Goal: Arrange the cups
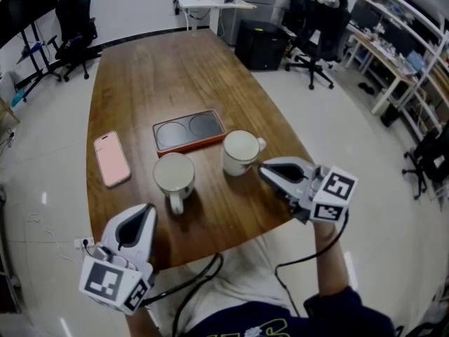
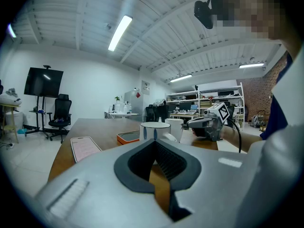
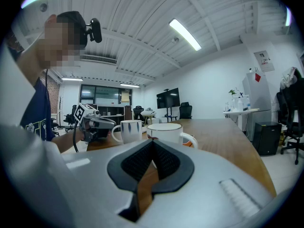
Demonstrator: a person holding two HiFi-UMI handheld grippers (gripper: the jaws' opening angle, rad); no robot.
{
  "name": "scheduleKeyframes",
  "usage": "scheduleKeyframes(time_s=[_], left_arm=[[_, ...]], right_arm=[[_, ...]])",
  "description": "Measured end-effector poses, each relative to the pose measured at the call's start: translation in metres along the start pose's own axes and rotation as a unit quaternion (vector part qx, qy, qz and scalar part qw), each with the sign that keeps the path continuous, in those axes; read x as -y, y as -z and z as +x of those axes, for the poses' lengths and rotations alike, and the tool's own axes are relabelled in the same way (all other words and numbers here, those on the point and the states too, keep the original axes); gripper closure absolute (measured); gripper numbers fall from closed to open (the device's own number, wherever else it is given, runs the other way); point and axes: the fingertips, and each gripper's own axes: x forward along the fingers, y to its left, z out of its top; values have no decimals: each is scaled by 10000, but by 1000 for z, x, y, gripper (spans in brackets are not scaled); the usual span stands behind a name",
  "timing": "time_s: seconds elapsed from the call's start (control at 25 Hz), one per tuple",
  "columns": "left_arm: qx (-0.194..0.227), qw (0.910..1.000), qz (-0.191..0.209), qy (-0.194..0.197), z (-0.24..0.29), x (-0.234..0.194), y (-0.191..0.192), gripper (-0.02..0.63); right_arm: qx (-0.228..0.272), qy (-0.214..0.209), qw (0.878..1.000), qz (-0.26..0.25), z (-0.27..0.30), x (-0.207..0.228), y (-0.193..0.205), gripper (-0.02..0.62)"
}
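At frame centre, the left white ceramic mug (image 1: 174, 174) and the right white ceramic mug (image 1: 240, 152) are shown apart on the brown wooden table (image 1: 140, 83). The jaws of the left gripper (image 1: 147, 210), lower left, and the right gripper (image 1: 264, 169), centre right, are seen pressed together, empty.

Grey left gripper (image 1: 146, 209) and right gripper (image 1: 262, 171) trail black cables (image 1: 191, 281).

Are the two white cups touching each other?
Apart. The head view shows a strip of bare wooden table between the left cup and the right cup.
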Motion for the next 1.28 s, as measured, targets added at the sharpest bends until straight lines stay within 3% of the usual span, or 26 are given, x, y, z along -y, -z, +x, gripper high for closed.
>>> scheduleKeyframes(time_s=[0.84, 1.28], left_arm=[[-8, 10000, -11, -2, 0, 0, 0, 603], [-11, 10000, -9, -1, -1, 0, -2, 603]], right_arm=[[7, -4, 10000, -7, 0, -1, -1, 594], [-13, -215, 9998, -44, 2, -6, -2, 595]])
